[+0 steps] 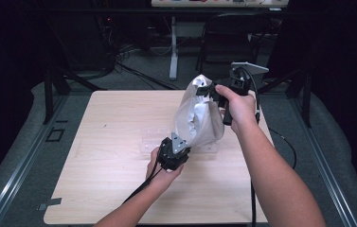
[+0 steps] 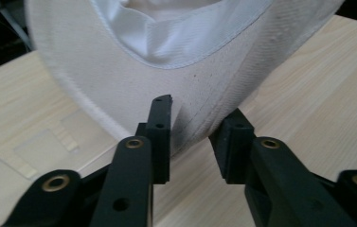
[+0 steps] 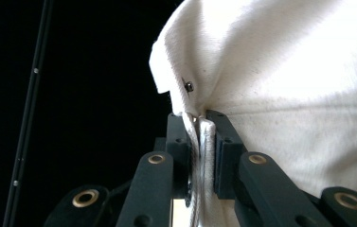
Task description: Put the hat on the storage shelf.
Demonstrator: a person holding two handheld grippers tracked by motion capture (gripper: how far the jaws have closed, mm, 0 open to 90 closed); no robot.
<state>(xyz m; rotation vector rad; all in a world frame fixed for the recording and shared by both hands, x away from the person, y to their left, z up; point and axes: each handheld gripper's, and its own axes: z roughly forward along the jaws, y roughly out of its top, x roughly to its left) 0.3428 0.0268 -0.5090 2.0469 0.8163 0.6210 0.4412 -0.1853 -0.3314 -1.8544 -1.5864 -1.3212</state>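
The right gripper (image 3: pixel 200 142), held high at about one o'clock over the wooden table (image 1: pixel 110 132), has its jaws pinched tight on a seamed edge of a white fabric cap (image 3: pixel 285 94); a small dark stud sits in the cloth just above the jaw tips. From that grip the cap (image 1: pixel 200 113) hangs down in the air above the tabletop, its opening turned toward the person. At the cap's lower end, around six o'clock of it, the left gripper (image 2: pixel 192 137) reaches in from below: its jaws stand partly open on either side of the rounded lower edge of the cap (image 2: pixel 166 47), the left jaw lying against the cloth, the right jaw at its edge, and no firm pinch can be made out. In the high view, a clear flat plastic piece (image 1: pixel 152 144) lies on the table just beside the left gripper (image 1: pixel 182 147). As a judgement, the lifting of the cap is done and one end is secured; what seems left is for the left jaws to close on the lower edge, and then whatever shaping or placing follows.
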